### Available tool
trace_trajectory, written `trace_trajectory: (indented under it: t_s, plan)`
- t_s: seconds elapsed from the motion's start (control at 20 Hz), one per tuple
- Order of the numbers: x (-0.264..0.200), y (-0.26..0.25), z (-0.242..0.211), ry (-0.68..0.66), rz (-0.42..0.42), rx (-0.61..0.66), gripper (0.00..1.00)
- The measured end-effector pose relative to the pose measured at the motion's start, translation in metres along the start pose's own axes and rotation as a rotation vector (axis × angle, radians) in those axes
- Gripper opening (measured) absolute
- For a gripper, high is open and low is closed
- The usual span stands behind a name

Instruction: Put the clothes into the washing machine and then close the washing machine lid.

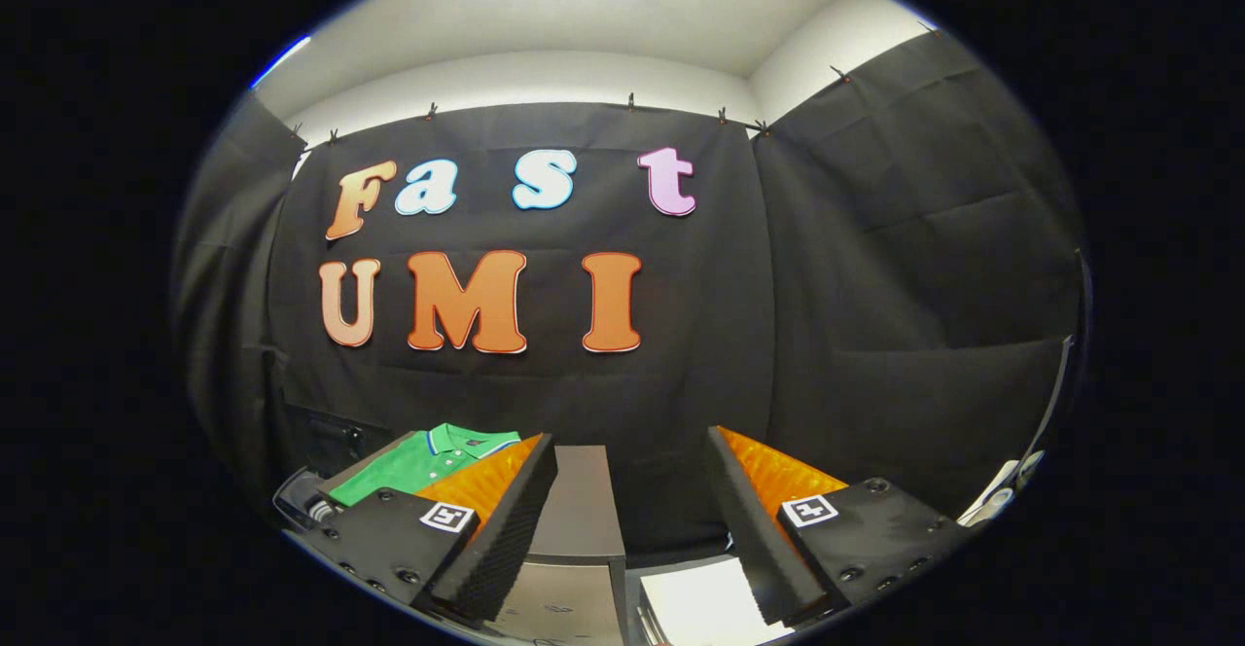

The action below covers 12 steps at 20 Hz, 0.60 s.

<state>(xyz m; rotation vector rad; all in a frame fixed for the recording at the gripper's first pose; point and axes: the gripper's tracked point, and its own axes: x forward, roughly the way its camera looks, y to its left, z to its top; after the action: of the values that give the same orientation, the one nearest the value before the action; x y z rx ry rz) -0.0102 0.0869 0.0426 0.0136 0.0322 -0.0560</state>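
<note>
The tongs (632, 529) stand spread apart at the lower middle of the frame, nothing between them. A folded shirt (418, 461) lies at lower left, just beyond the left finger, before the cloth wall (875, 286).

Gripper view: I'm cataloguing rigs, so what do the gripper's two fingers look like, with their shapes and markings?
The gripper has two wedge-shaped fingers with ribbed, foam-like inner pads and quilted, glossy backing panels. Each finger sits on a flat mounting plate studded with round screw heads, and each plate carries a small square black-and-white fiducial tag. No cables are visible.
</note>
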Motion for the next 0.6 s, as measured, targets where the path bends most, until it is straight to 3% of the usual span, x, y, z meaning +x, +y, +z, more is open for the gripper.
trace_trajectory:
  t_s: [0.2,0.6]
  plan:
    - [-0.013,0.029,-0.003,0.022,-0.047,0.047,0.99]
    - [-0.029,0.065,0.011,0.008,-0.146,-0.010,0.98]
